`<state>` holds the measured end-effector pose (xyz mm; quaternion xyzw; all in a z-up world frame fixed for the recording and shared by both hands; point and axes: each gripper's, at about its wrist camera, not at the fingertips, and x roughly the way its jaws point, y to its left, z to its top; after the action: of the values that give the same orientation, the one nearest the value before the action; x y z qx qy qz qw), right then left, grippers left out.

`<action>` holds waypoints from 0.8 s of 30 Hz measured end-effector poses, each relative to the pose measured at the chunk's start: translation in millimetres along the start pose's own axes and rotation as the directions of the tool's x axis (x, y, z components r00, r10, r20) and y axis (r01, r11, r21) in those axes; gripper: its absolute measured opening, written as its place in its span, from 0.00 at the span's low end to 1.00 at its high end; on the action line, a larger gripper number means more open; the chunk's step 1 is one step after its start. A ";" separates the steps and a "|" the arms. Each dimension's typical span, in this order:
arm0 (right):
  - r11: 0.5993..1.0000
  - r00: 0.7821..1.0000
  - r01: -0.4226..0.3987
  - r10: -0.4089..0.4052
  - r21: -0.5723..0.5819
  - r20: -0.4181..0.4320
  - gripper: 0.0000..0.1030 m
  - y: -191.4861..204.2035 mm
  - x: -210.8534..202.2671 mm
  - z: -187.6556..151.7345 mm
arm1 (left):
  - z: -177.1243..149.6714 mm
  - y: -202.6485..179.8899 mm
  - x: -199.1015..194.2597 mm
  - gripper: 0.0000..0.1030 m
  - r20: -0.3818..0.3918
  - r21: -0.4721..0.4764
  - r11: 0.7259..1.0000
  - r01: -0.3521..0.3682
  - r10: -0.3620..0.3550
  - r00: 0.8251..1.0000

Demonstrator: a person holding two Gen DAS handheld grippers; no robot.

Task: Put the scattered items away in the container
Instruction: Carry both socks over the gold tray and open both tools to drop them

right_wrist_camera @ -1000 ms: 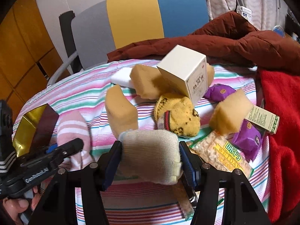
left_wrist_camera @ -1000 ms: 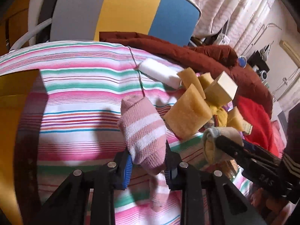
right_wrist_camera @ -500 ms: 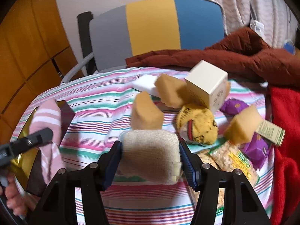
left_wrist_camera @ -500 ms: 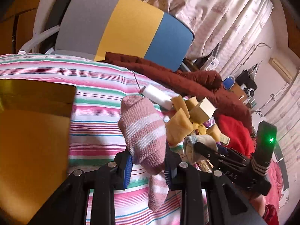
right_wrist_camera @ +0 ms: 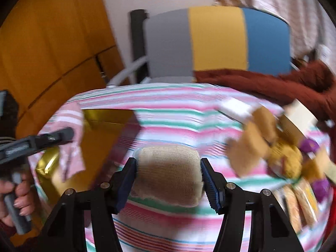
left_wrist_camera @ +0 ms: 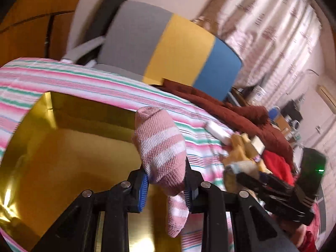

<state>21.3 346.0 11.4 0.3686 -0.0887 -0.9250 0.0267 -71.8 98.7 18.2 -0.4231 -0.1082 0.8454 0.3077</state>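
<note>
Biggest change: the gold box [left_wrist_camera: 69, 147] filled the lower left of my left wrist view, where a second earlier only its edge showed. Both hands had swung away from the pile toward it, and the frames were smeared by the move.

My left gripper [left_wrist_camera: 166, 187] was clamped narrow on the pink striped sock [left_wrist_camera: 160, 145], toe up and cuff dangling, hanging over the box's open mouth. I judged a release from there would land it inside.

My right gripper [right_wrist_camera: 168, 180] was closed at a middling width on the beige sock bundle [right_wrist_camera: 168, 174], over the striped cloth [right_wrist_camera: 189, 113] beside the box and short of its rim. It needed more travel.

Left behind on the cloth: the pile of sponge pieces [right_wrist_camera: 256, 140], a yellow sock [right_wrist_camera: 285, 159], a white box [right_wrist_camera: 298, 117], purple packets [right_wrist_camera: 308, 145] and snack bags [right_wrist_camera: 302, 195], so most of the tidying remained.

Room: a grey, yellow and blue chair back [right_wrist_camera: 218, 40], a rust blanket [right_wrist_camera: 273, 82], wooden panelling [right_wrist_camera: 48, 42], pale curtains [left_wrist_camera: 271, 31].
</note>
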 end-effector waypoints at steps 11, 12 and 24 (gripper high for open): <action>0.984 0.977 -0.172 0.163 -0.055 -0.138 0.60 108.3 69.3 40.5 | 12.8 88.5 13.5 0.26 -0.101 -0.067 0.982 -0.177 0.170 0.980; 0.983 0.973 -0.177 0.168 -0.045 -0.157 0.60 114.3 79.0 42.6 | 14.8 94.3 16.1 0.26 -0.112 -0.066 0.979 -0.193 0.185 0.976; 0.965 0.935 -0.220 0.251 0.146 -0.252 0.61 141.0 174.9 68.2 | 54.1 146.5 37.1 0.42 -0.125 -0.149 0.943 -0.298 0.281 0.951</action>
<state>-154.9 197.2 -32.5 0.4782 -0.1811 -0.8498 0.1278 -193.7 10.2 -37.4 -0.5012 -0.0990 0.8467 0.1486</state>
